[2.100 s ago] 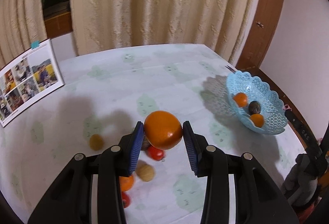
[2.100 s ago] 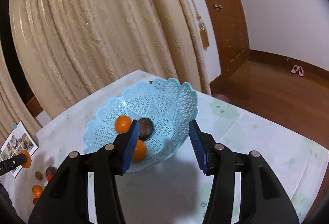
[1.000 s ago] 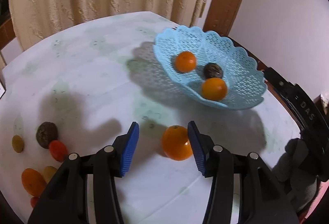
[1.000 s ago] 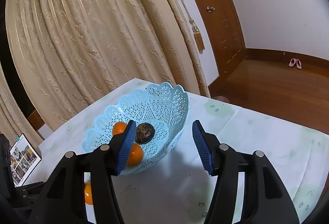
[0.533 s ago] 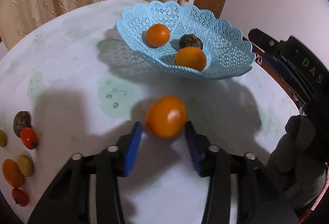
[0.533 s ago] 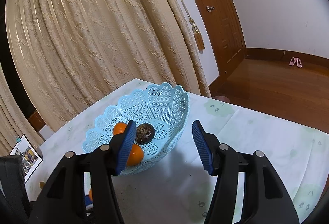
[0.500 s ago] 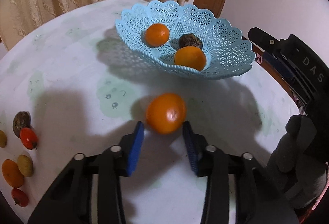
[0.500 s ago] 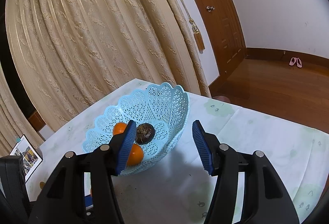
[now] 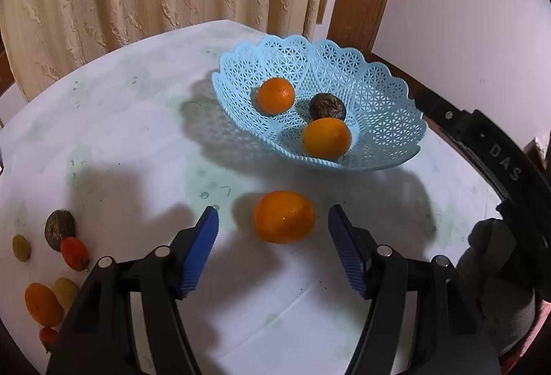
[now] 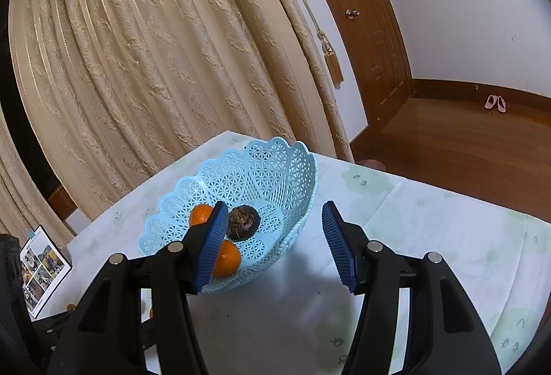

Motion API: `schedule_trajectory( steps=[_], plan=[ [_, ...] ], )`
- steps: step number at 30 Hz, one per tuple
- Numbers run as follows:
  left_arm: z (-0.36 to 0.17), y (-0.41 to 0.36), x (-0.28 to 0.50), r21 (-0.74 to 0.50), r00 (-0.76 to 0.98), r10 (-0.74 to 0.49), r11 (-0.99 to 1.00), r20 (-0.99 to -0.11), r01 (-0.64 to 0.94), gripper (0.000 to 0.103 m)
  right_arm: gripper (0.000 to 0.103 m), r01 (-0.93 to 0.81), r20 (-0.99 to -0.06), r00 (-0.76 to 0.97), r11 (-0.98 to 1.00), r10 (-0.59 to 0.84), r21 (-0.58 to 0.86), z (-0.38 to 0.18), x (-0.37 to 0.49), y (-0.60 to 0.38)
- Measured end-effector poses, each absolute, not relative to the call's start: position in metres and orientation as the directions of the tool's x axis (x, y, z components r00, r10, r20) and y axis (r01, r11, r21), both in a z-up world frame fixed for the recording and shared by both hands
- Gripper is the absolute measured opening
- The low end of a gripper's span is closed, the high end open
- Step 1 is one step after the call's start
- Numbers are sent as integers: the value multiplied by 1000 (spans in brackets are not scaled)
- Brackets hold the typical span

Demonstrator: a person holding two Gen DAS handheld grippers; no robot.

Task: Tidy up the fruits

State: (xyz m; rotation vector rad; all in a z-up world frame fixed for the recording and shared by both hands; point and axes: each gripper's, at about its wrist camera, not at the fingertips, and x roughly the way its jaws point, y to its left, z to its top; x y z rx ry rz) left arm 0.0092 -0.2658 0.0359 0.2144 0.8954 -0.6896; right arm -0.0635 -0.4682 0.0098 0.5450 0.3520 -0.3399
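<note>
A large orange (image 9: 284, 216) lies on the white tablecloth just in front of the light blue lattice basket (image 9: 389, 120). My left gripper (image 9: 273, 249) is open, its blue pads on either side of the orange and apart from it. The basket holds two oranges (image 9: 276, 95) (image 9: 326, 138) and a dark wrinkled fruit (image 9: 327, 106). My right gripper (image 10: 273, 244) is open and empty, close in front of the basket (image 10: 275, 168), with an orange (image 10: 225, 258) and the dark fruit (image 10: 243, 222) showing inside.
Several small fruits lie at the table's left: a dark one (image 9: 60, 228), a red one (image 9: 74, 252), yellow ones (image 9: 21, 247), an orange one (image 9: 43, 304). The right gripper's body (image 9: 499, 168) stands right of the basket. A photo card (image 10: 41, 268) stands far left. Curtains hang behind.
My left gripper carried the large orange from the fruit pile toward the basket, then opened; the orange now rests on the cloth between the wide-apart pads. The right gripper barely moved.
</note>
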Motion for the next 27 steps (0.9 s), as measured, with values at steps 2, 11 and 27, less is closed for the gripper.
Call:
schedule_trajectory(
  steps=[2,11,27],
  plan=[
    [33,-269,11,-103,426,-457,766,-781,634,66,59,401,-411,886,804,-217,440,10,-63,-469],
    [14,-284,20,-91,397,-444,750,-804,655,42,59,401,-411,886,800,-214,447,9,-63,-470],
    [80,-278,21,-67,506,-490,762,-710,644,42,59,398,-408,888,797,-212,454,8,-63,-473]
  ],
)
